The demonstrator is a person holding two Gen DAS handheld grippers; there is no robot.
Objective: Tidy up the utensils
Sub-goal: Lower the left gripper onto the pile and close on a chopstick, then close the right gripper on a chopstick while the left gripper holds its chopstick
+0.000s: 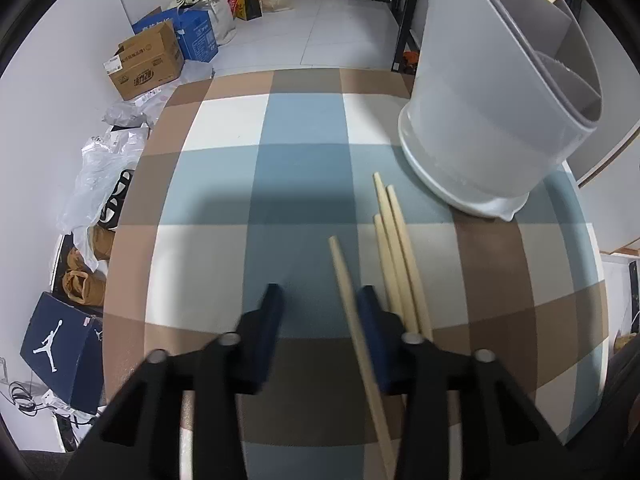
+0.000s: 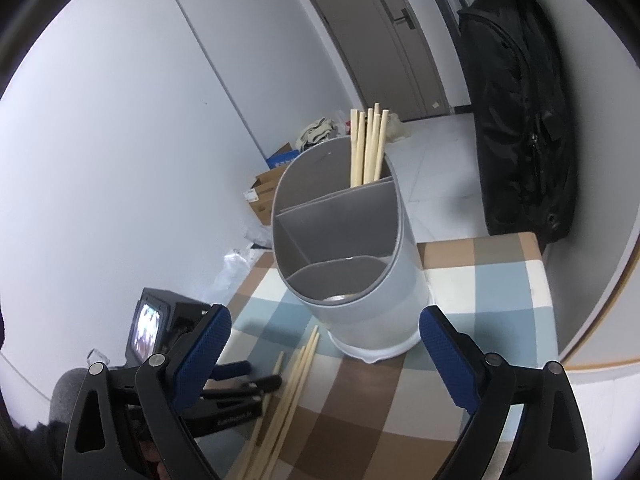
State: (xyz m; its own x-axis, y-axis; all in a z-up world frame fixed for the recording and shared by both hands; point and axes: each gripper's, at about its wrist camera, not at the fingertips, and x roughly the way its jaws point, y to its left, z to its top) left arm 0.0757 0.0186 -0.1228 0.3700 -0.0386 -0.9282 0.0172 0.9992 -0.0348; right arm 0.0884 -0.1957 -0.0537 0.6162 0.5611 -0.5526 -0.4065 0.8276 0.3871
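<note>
A grey utensil holder (image 1: 496, 120) with divided compartments stands on the checked tablecloth (image 1: 224, 184); it also shows in the right wrist view (image 2: 360, 280). Several wooden chopsticks (image 2: 368, 144) stand in its rear compartment. Several loose chopsticks (image 1: 396, 248) lie on the cloth in front of it, also seen in the right wrist view (image 2: 296, 376). My left gripper (image 1: 320, 300) is open low over the cloth, with one chopstick (image 1: 352, 312) lying between its jaws beside the right finger. My right gripper (image 2: 324, 332) is open and empty, above the table facing the holder.
Cardboard boxes (image 1: 148, 64), bags and a shoe box (image 1: 60, 348) lie on the floor beyond the table's left edge. A black bag (image 2: 520, 120) hangs at the right near a door (image 2: 376, 32). A curved white wall edge borders the table at the right.
</note>
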